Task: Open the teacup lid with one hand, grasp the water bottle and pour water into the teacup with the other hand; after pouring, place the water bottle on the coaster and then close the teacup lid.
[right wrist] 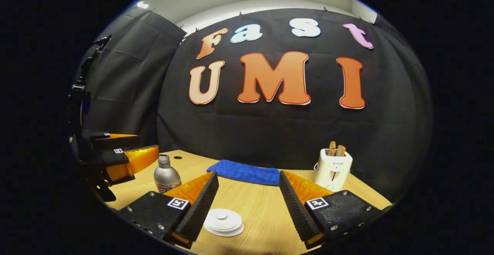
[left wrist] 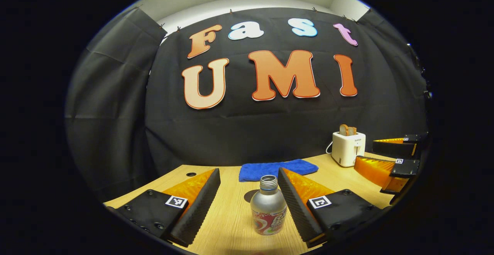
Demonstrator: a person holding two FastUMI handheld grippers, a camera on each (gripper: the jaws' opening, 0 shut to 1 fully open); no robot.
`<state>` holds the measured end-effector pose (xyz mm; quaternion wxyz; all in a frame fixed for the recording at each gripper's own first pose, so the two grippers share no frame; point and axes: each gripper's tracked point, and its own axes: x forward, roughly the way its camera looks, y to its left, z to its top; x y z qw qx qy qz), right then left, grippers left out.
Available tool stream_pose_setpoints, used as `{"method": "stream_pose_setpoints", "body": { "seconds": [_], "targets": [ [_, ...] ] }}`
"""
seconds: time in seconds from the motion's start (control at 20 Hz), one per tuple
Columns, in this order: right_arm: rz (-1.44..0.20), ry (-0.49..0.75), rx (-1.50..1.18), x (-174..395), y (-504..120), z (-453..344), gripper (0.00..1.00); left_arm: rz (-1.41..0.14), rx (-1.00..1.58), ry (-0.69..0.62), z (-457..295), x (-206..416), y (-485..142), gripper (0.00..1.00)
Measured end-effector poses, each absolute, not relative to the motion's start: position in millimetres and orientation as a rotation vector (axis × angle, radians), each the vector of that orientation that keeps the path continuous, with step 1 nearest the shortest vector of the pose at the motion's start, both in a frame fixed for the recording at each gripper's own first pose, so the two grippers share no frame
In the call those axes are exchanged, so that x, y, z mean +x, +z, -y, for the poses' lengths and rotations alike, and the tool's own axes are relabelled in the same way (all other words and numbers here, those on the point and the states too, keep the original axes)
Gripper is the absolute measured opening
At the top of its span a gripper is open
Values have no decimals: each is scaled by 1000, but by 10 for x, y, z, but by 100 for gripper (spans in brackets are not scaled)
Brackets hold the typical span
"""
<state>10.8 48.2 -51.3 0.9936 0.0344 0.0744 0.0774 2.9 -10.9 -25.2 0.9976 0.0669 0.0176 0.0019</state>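
The left gripper (left wrist: 249, 193) gapes around the bottle (left wrist: 268, 208), ungrasped; right gripper (right wrist: 249, 197) wide above the lid (right wrist: 224, 221). Next, I judge: pinch its knob.

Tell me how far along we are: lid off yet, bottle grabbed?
Nothing looks done. The white teacup lid sits flat between the right gripper jaws, which are open and not touching it. The left gripper is open around the water bottle, not squeezing. Lifting, pouring, placing and closing all remain.

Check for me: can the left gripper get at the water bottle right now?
Probably yes: the left gripper is open, the water bottle stands upright between its fingers, nearer the right one, nothing in between.
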Motion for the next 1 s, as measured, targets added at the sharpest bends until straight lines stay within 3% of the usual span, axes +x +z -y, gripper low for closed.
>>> {"method": "stream_pose_setpoints", "body": {
  "seconds": [0.25,0.3,0.9,1.0],
  "targets": [
    [-287,222,44,99,-994,-744,94,-65,139,-7,77,23,-438,96],
    [-317,239,41,115,-1091,-824,94,-74,136,-8,68,13,-476,100],
    [-412,304,-17,176,-1608,-1084,66,-120,124,-52,119,6,-817,99],
    [-402,307,-35,176,-1624,-1096,55,-139,151,-53,132,8,-913,100]
  ]
}}
